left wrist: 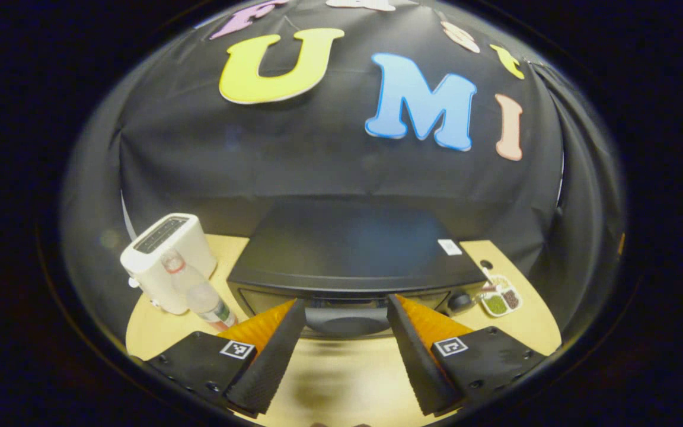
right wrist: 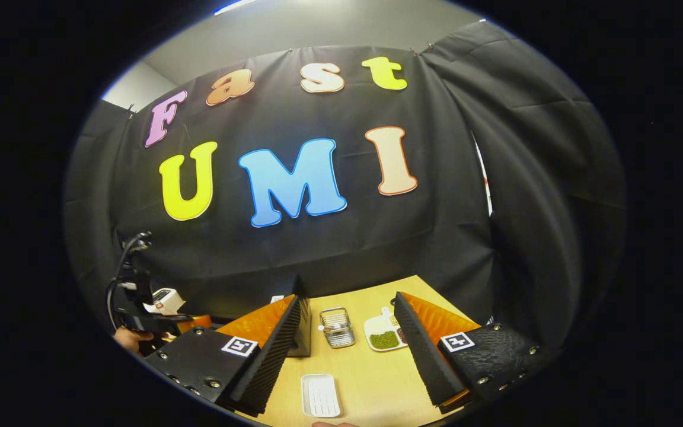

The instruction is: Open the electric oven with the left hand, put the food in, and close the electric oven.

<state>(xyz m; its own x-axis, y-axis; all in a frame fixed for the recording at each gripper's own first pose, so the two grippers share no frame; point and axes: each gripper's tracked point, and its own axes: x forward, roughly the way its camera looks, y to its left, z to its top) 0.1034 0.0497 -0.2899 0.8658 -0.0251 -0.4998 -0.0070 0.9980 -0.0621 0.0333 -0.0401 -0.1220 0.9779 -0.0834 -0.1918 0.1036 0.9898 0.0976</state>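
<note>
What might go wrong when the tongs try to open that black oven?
1. The left tongs stand open right in front of the oven, its door shut. If they miss the handle, they may slip off it.
2. A plastic bottle and a white toaster stand close beside the oven; a wide swing could knock the bottle over.
3. The small dish of green food sits near the oven's other side and might get bumped.

Black cloth (right wrist: 436, 237) drapes the booth on all sides — creased, pinned along its top edge. Above it, a pale grey wall (right wrist: 318, 26). A light wooden table (right wrist: 371, 379) runs to the cloth's foot.
</note>
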